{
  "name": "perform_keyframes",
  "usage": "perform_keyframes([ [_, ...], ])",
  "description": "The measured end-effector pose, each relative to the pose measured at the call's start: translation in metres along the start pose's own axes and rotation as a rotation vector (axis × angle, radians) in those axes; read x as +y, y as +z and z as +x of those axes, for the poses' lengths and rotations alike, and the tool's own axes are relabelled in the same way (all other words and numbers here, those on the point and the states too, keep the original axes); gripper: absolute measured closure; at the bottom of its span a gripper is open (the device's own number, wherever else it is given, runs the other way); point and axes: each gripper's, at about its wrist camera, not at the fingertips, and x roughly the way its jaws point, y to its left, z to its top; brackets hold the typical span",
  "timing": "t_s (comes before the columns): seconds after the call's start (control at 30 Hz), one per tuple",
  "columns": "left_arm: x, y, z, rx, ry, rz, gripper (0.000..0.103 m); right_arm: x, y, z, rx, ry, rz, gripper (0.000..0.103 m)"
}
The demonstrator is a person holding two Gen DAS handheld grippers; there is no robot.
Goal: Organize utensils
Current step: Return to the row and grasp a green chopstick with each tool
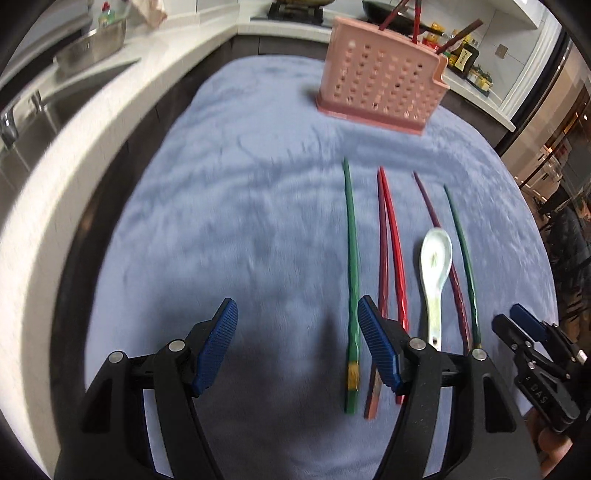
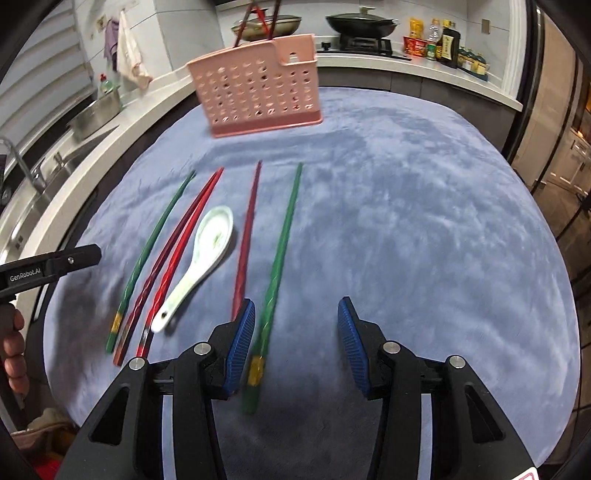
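Observation:
A pink perforated utensil holder (image 1: 380, 88) (image 2: 258, 92) stands at the far side of the blue cloth, with a few chopsticks sticking out of its top. On the cloth lie several chopsticks, green (image 1: 352, 280) (image 2: 279, 266), red (image 1: 395, 254) (image 2: 177, 258) and dark red (image 2: 245, 240), and a white ceramic spoon (image 1: 436, 277) (image 2: 201, 258). My left gripper (image 1: 297, 345) is open and empty, just left of the chopsticks. My right gripper (image 2: 295, 343) is open and empty above the near end of a green chopstick. It also shows in the left wrist view (image 1: 524, 332).
A blue cloth (image 1: 240, 221) (image 2: 424, 221) covers the table. A white counter with a sink and a steel pot (image 1: 92, 48) (image 2: 96, 114) runs along the left. A stove with a wok (image 2: 360, 24) and bottles (image 2: 447, 40) stand at the back.

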Motion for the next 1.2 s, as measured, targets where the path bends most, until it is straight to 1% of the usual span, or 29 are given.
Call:
perform_keyframes([
  [0.03, 0.0, -0.003, 0.001, 0.006, -0.003, -0.003, 0.039, 0.002, -0.003, 0.002, 0.002, 0.001, -0.005, 0.065],
  [0.17, -0.005, -0.014, 0.005, 0.018, 0.008, 0.016, 0.039, 0.002, -0.005, 0.009, 0.023, 0.005, -0.003, 0.079],
  [0.27, -0.008, -0.017, 0.005, 0.018, 0.008, 0.022, 0.039, 0.002, -0.007, 0.013, 0.037, 0.01, 0.001, 0.082],
  [0.47, -0.012, -0.02, 0.007, 0.02, 0.005, 0.04, 0.039, 0.008, -0.01, 0.013, 0.045, 0.02, -0.015, 0.083],
  [0.7, -0.022, -0.022, 0.007, 0.013, 0.011, 0.09, 0.041, 0.011, -0.013, 0.017, 0.069, 0.025, -0.024, 0.088],
  [0.8, -0.022, -0.024, 0.012, 0.034, 0.007, 0.097, 0.046, 0.01, -0.016, 0.019, 0.078, 0.025, -0.024, 0.09],
  [0.97, -0.019, -0.028, 0.021, 0.073, -0.002, 0.083, 0.05, 0.007, -0.021, 0.018, 0.084, 0.031, -0.015, 0.091],
  [1.1, -0.018, -0.029, 0.022, 0.074, -0.005, 0.079, 0.05, 0.005, -0.023, 0.017, 0.086, 0.034, -0.008, 0.092],
  [1.2, -0.018, -0.031, 0.024, 0.082, -0.003, 0.083, 0.054, 0.005, -0.024, 0.017, 0.087, 0.036, -0.002, 0.093],
])
